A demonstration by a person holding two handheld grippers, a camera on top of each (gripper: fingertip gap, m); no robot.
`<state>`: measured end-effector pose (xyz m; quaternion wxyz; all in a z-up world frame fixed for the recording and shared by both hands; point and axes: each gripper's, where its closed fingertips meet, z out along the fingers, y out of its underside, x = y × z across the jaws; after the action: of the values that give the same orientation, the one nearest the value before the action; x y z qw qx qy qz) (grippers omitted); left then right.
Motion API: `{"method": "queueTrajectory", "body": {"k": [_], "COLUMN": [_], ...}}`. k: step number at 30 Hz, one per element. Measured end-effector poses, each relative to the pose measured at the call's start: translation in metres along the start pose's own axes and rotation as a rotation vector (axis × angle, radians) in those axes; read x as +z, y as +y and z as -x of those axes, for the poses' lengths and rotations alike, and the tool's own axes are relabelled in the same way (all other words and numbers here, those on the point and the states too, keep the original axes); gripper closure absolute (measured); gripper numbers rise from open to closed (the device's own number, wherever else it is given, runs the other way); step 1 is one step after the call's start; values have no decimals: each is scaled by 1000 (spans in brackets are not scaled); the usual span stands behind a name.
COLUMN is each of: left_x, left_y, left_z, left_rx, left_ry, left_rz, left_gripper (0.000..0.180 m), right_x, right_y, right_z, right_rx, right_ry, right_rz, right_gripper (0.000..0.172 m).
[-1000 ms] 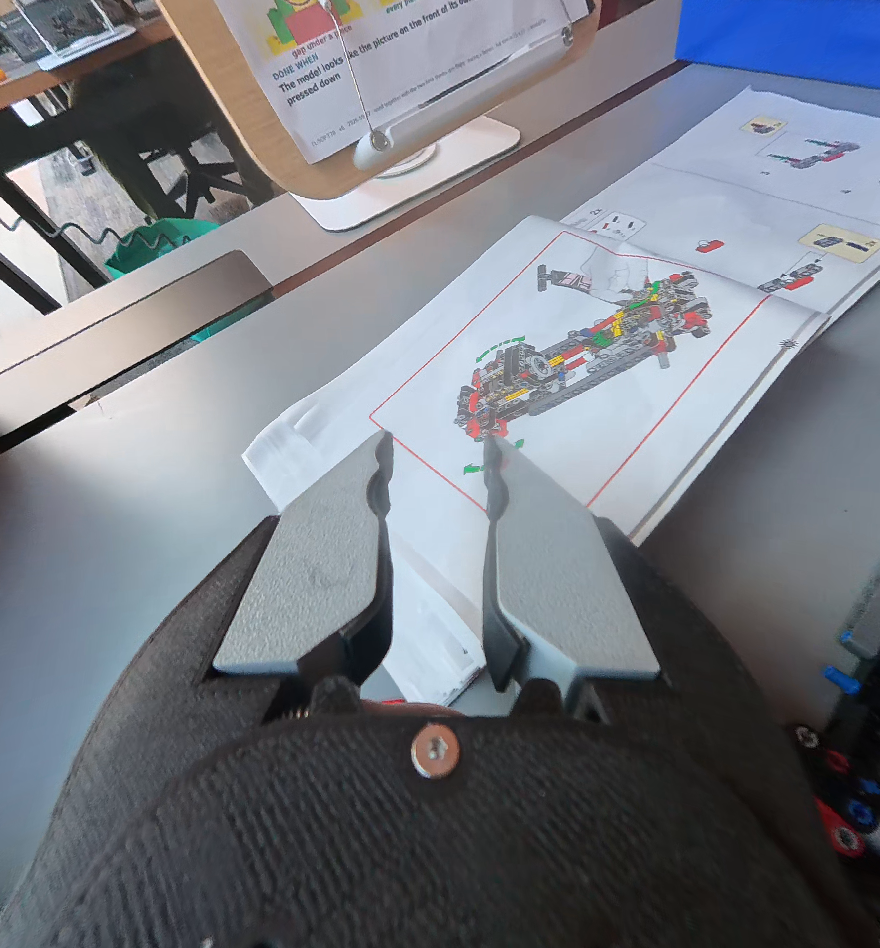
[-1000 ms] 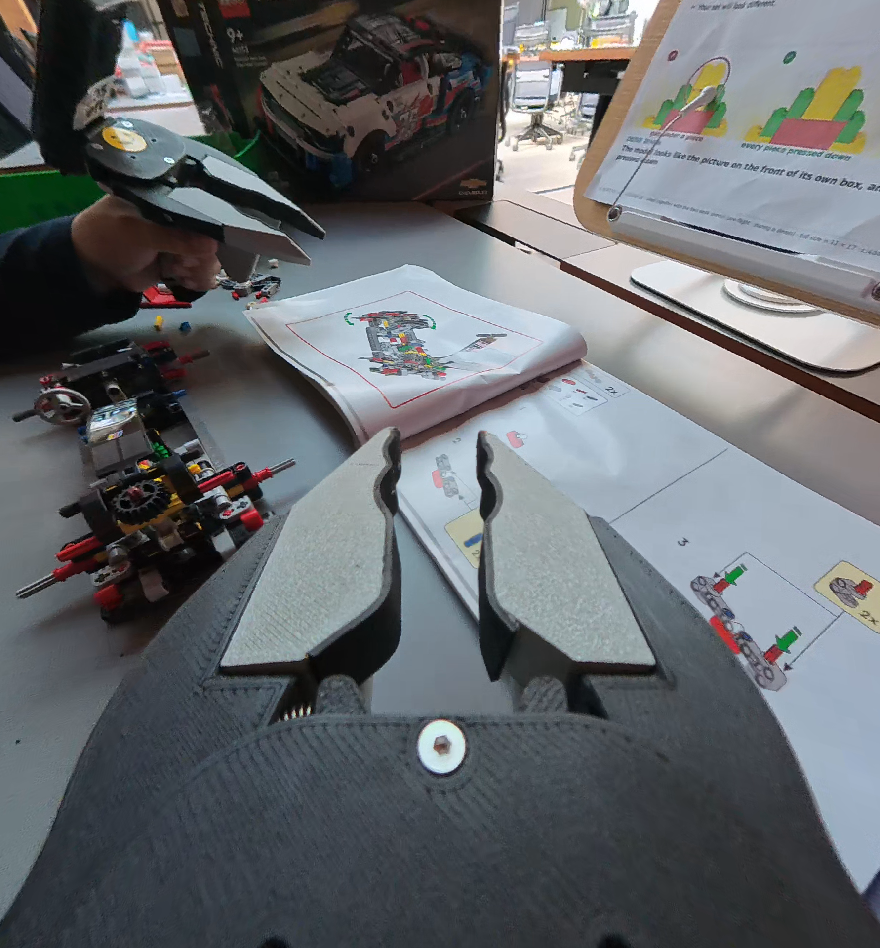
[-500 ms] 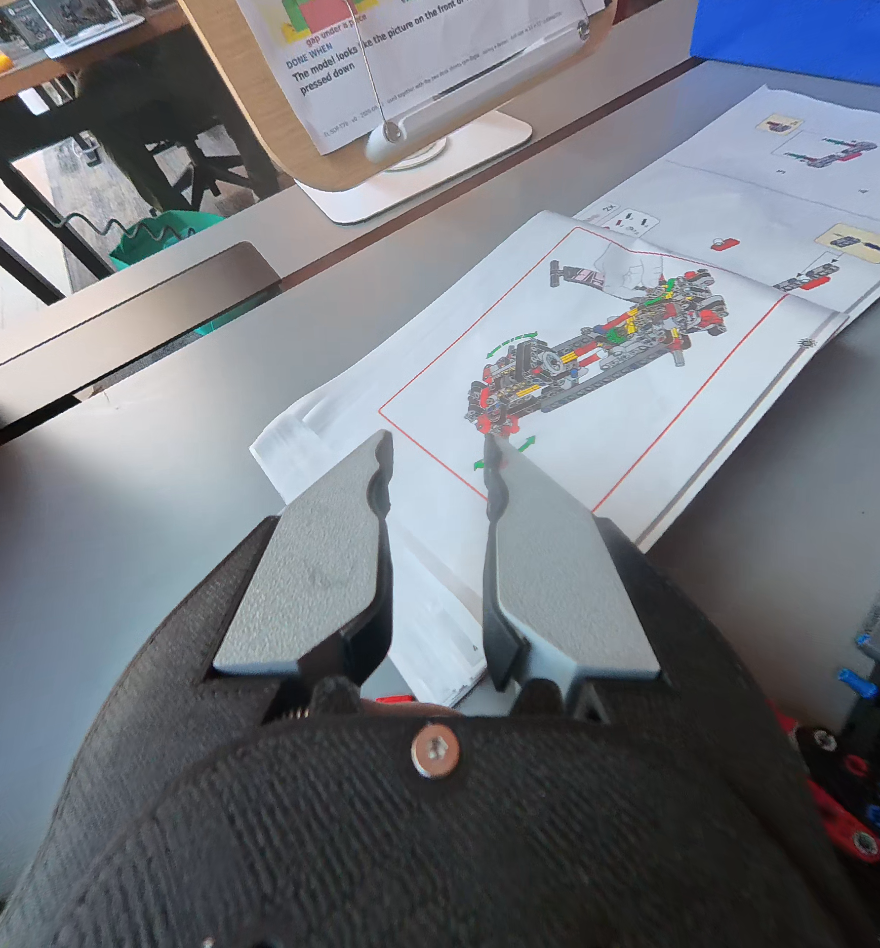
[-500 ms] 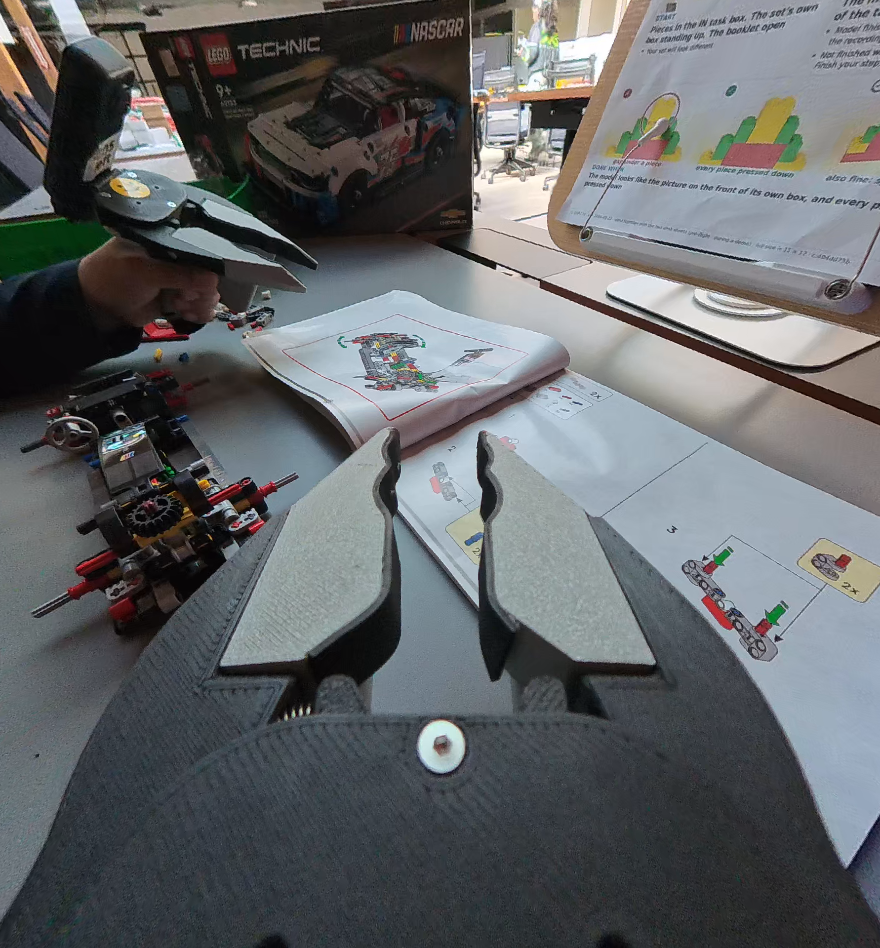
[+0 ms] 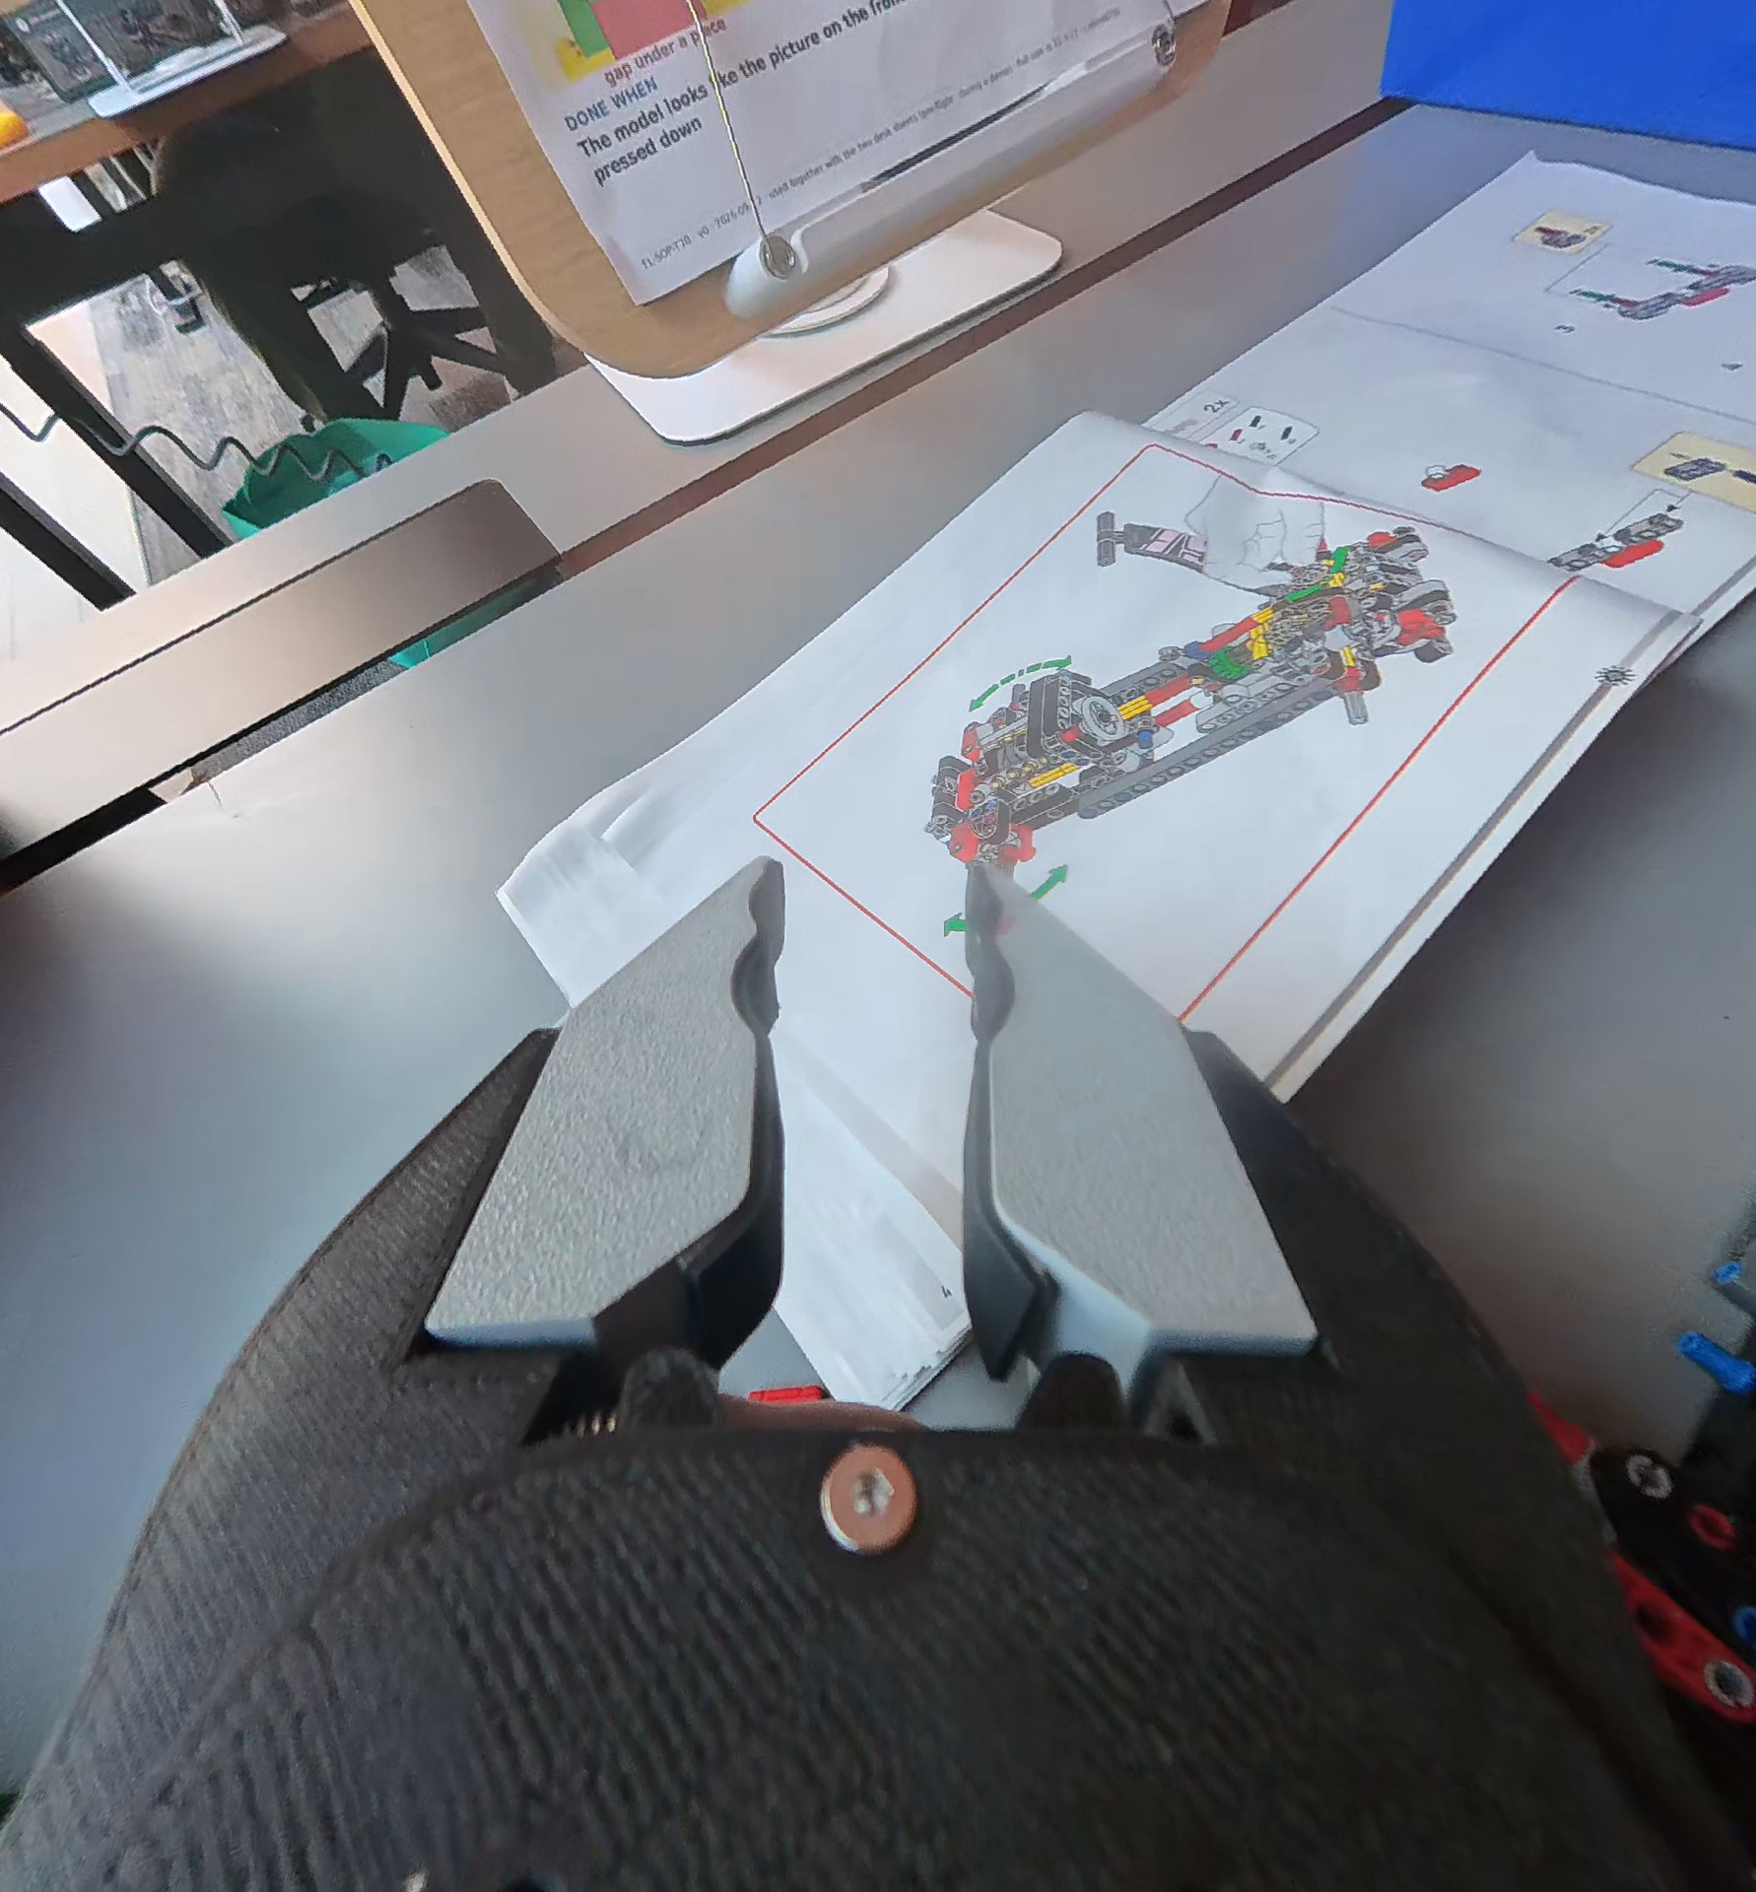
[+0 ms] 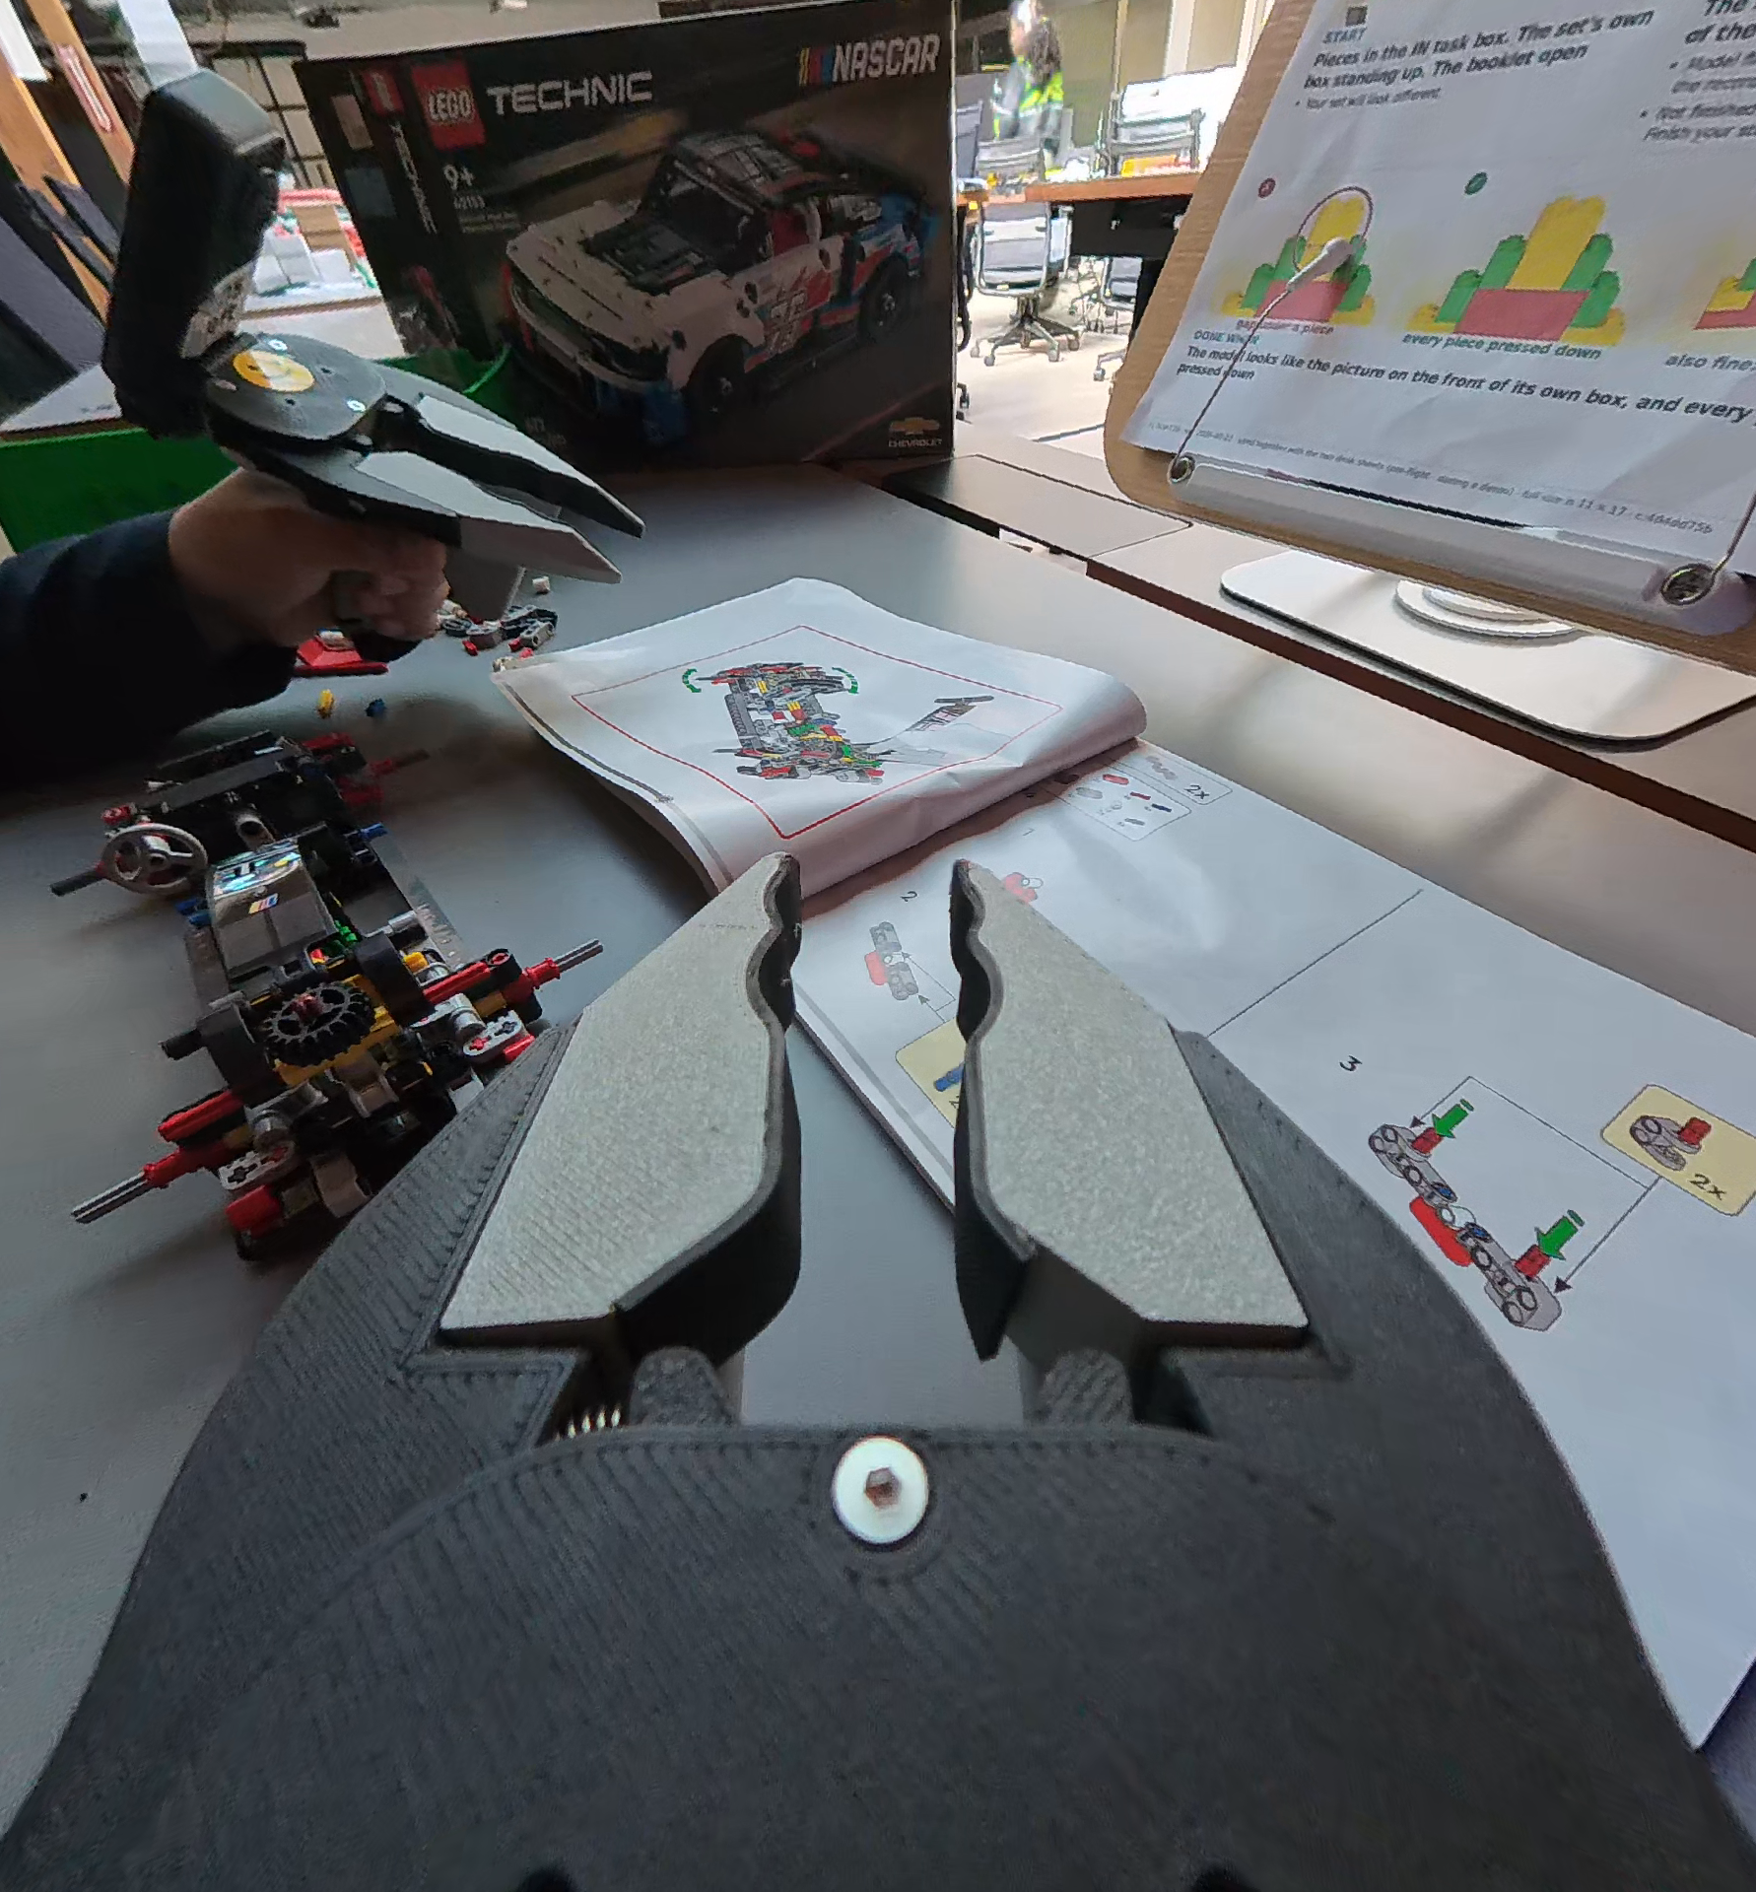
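An open instruction booklet (image 5: 1212, 778) lies on the grey table (image 5: 239, 1075); it also shows in the right wrist view (image 6: 833, 747). My left gripper (image 5: 874, 891) hovers over the booklet's near corner, open, with nothing between its fingers. It shows in the right wrist view (image 6: 587, 543), held by a hand above loose small parts (image 6: 505, 625). My right gripper (image 6: 874, 891) is open and empty, above the booklet's right-hand page (image 6: 1365, 1024). A partly built brick car chassis (image 6: 290, 993) lies to its left on the table.
The set's box (image 6: 649, 235) stands at the back of the table. A wooden sheet stand (image 6: 1488, 338) on a white base stands at the right; it also shows in the left wrist view (image 5: 802, 184). A green bin (image 6: 86, 481) sits behind the hand. Left tips to right tips: about 30 cm.
The left gripper has drifted back and left a little over the booklet. The right gripper has tilted up and pulled back slightly. Both stay open and empty.
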<state>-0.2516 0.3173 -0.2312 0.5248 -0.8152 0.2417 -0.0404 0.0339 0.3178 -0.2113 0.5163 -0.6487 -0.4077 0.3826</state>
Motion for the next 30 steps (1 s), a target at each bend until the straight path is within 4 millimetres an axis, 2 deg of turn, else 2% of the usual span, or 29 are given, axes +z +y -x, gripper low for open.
{"method": "queueTrajectory", "body": {"k": [11, 21, 25, 30], "left_x": [-3, -2, -3, 1], "left_y": [-2, 3, 1, 7], "left_z": [-8, -4, -5, -5], "left_rx": [39, 19, 22, 7], "left_ry": [-2, -1, 1, 13], "left_rz": [15, 42, 39, 59], "left_gripper": [146, 143, 143, 142], "right_x": [18, 29, 30, 26], "right_y": [7, 16, 18, 10], "right_z": [37, 61, 62, 51], "right_rx": [-74, -140, -128, -68], "right_ry": [-132, -265, -292, -296], "right_rz": [62, 132, 142, 97], "right_gripper": [146, 148, 149, 148]}}
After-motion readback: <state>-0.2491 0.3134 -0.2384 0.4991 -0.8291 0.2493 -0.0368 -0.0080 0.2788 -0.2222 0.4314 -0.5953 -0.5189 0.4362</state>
